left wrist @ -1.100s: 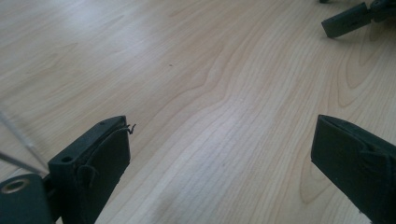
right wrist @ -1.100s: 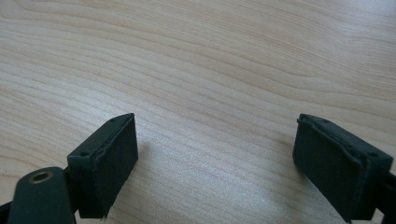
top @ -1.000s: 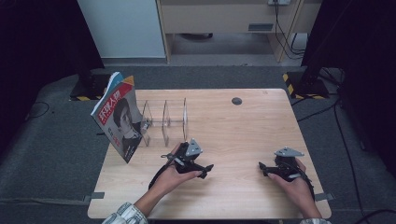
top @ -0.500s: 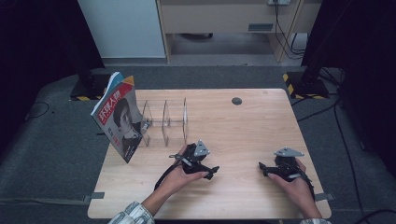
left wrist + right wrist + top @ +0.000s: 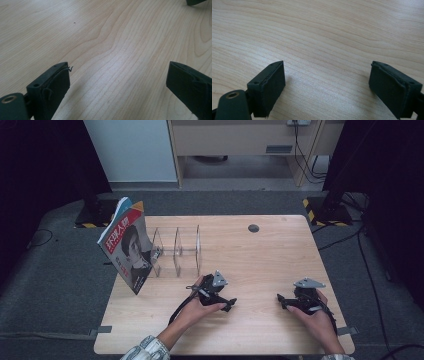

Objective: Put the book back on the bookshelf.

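Observation:
A magazine [image 5: 126, 245] with a face on its cover leans upright at the left end of a clear acrylic rack [image 5: 177, 251] on the wooden table [image 5: 260, 250]. My left gripper [image 5: 229, 303] rests low over the table in front of the rack, pointing right. Its jaws stand wide open over bare wood [image 5: 117, 77]. My right gripper [image 5: 281, 300] sits near the front right, pointing left toward the other one. It is open too, with nothing between its jaws [image 5: 327, 75]. A dark tip of the right gripper [image 5: 196, 2] shows at the top of the left gripper view.
A small dark round disc [image 5: 253, 228] lies near the table's far edge. The rack has several upright dividers. Dark floor, cables and cabinets surround the table.
My left gripper has slid a little to the right, away from the rack and toward the right gripper. The right gripper has held still.

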Demonstrator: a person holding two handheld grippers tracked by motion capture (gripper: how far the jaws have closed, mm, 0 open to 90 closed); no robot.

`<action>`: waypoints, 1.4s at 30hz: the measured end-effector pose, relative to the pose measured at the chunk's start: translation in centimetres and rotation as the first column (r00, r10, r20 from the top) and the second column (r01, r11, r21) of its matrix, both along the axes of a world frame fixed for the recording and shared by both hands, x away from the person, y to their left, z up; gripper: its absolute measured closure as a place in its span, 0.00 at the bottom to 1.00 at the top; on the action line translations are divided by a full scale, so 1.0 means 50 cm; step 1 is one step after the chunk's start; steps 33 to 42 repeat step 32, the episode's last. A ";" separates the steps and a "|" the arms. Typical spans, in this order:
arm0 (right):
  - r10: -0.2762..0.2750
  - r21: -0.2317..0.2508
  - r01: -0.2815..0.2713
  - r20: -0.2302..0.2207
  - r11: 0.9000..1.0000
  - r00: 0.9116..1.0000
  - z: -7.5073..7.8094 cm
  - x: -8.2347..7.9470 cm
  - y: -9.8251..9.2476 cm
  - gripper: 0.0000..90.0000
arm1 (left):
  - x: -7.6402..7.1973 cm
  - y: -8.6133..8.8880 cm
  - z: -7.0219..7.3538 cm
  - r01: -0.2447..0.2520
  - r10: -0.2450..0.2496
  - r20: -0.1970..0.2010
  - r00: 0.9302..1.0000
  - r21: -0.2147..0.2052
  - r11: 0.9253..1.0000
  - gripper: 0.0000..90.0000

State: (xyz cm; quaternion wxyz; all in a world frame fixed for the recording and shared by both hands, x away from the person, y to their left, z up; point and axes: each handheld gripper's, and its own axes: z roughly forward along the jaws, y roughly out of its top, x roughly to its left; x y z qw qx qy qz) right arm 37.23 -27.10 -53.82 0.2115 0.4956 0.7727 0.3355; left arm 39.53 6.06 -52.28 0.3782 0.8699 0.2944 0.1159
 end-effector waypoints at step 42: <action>0.000 0.000 0.000 0.000 1.000 1.000 0.000 0.000 0.000 0.16 | 0.002 -0.006 -0.029 -0.035 0.035 -0.003 0.999 0.039 0.999 0.03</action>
